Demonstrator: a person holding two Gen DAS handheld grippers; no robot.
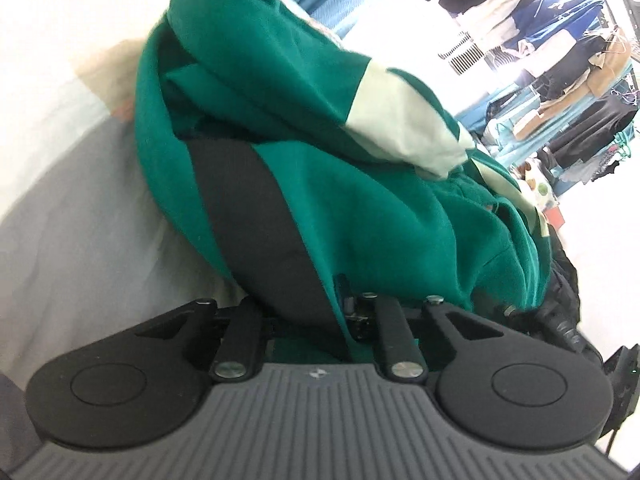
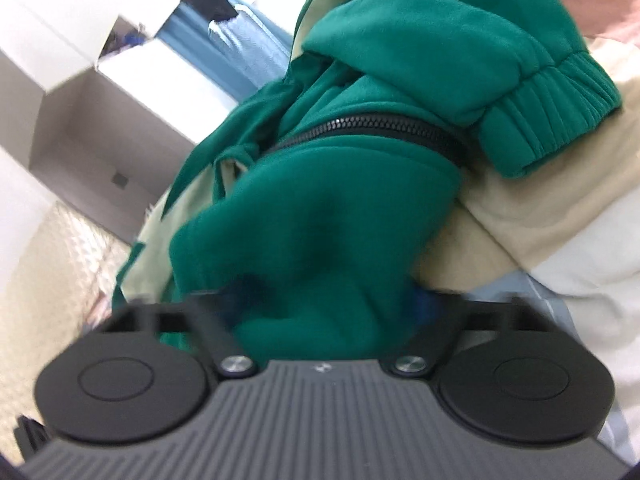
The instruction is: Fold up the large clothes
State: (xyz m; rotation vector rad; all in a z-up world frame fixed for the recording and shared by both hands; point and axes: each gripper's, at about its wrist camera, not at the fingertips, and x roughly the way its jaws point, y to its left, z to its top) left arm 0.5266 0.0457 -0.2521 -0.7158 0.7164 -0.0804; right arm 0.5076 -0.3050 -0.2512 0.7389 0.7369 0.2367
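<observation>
Gripping bunched green zip jacket (image 1: 360,208), left gripper (image 1: 316,320) and right gripper (image 2: 320,312) both clamped; loose cuff (image 2: 548,120) could slip free.

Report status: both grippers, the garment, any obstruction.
Left gripper buried in cloth, jaw state unclear. Right gripper likewise. Green zip jacket bunched, unfolded, ribbed cuff flopped over the zipper. Nothing else in the way.

The left gripper (image 1: 304,312) has a grey ribbed body, two round black discs with circular insets, black link bars and silver screws (image 1: 403,369). The right gripper (image 2: 320,312) looks the same: grey ribbed housing, black discs, two shiny screws (image 2: 236,363), and a small white mark.
</observation>
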